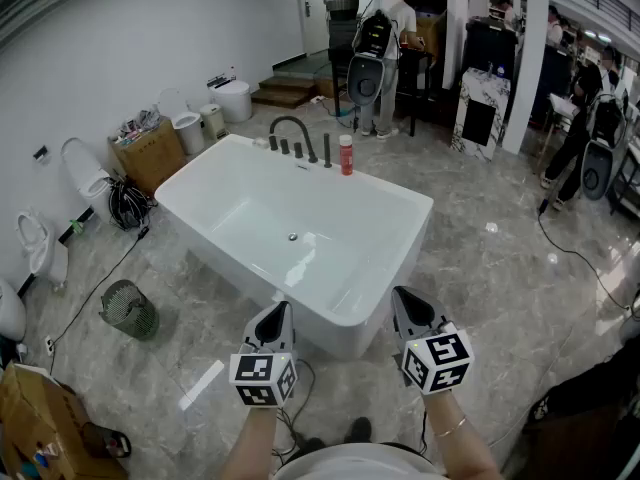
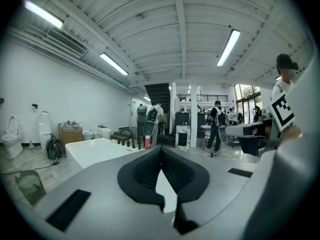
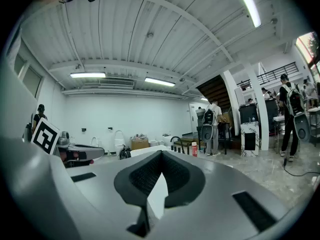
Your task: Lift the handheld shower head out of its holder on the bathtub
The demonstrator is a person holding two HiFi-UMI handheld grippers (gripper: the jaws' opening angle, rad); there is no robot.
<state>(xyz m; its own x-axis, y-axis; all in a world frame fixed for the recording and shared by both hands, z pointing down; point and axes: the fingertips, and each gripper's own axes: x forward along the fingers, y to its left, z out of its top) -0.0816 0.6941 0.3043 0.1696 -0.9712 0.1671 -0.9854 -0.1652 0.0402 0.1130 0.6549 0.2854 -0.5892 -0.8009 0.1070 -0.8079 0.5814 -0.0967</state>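
Observation:
The white bathtub (image 1: pixel 190 193) stands in the middle of the marble floor in the head view. On its far rim are a black arched faucet (image 1: pixel 290 128), short black knobs, and the slim upright black handheld shower head (image 1: pixel 327 151) in its holder, next to a red bottle (image 1: pixel 346 155). Both grippers hover short of the tub's near end, far from the fixtures. My left gripper (image 1: pixel 283 309) and right gripper (image 1: pixel 398 294) are shut with nothing between the jaws. In the left gripper view the tub (image 2: pixel 92 151) and bottle (image 2: pixel 147 142) lie ahead. The right gripper view also shows the bottle (image 3: pixel 194 149).
Toilets (image 1: pixel 85 173) and a cardboard box (image 1: pixel 148 150) line the left wall. A wire bin (image 1: pixel 129 309) and a black cable bundle (image 1: pixel 127 204) sit left of the tub. Several people (image 1: pixel 385 38) stand behind it near steps (image 1: pixel 285 90). A cable (image 1: pixel 575 258) crosses the floor at right.

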